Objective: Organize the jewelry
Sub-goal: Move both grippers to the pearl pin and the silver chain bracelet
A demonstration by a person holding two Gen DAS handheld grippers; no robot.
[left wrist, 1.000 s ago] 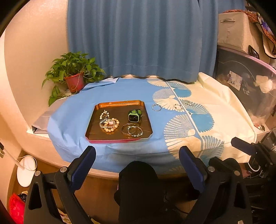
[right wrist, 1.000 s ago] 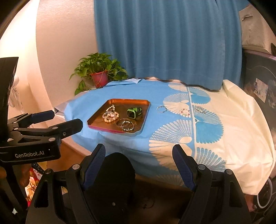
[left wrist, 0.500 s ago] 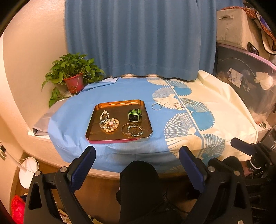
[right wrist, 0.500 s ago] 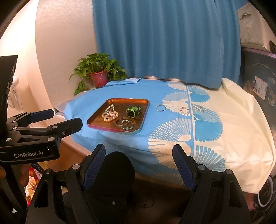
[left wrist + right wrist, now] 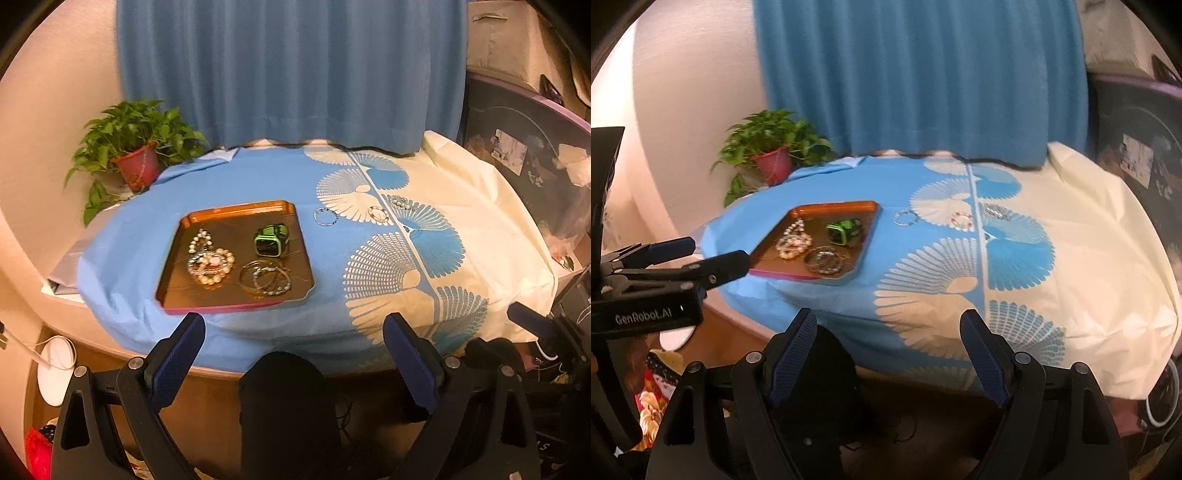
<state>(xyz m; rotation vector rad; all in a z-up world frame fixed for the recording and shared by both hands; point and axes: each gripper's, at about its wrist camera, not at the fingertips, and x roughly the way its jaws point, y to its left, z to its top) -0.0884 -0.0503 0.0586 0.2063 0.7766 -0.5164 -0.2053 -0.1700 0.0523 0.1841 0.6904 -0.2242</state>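
Holding my wide-open, empty right gripper short of the tray, I eye the light, slippery bracelets beside it, best pinched across their thin rims.

Across the centre, a smooth tablecloth, sky blue on its left half and cream on its right, printed with fan-shaped motifs in cream and deeper blue along the dividing stripe. Left of centre, a glossy rectangular orange-brown tray with a pink-red front edge. On it, a green-cased black-faced watch, pale cream pearl beads, thin silvery bangles. Upper middle, a pleated mid-blue fabric curtain. Upper left, a leafy green plant in a red pot. Bottom of frame, black plastic gripper arms with dark blue ribbed pads
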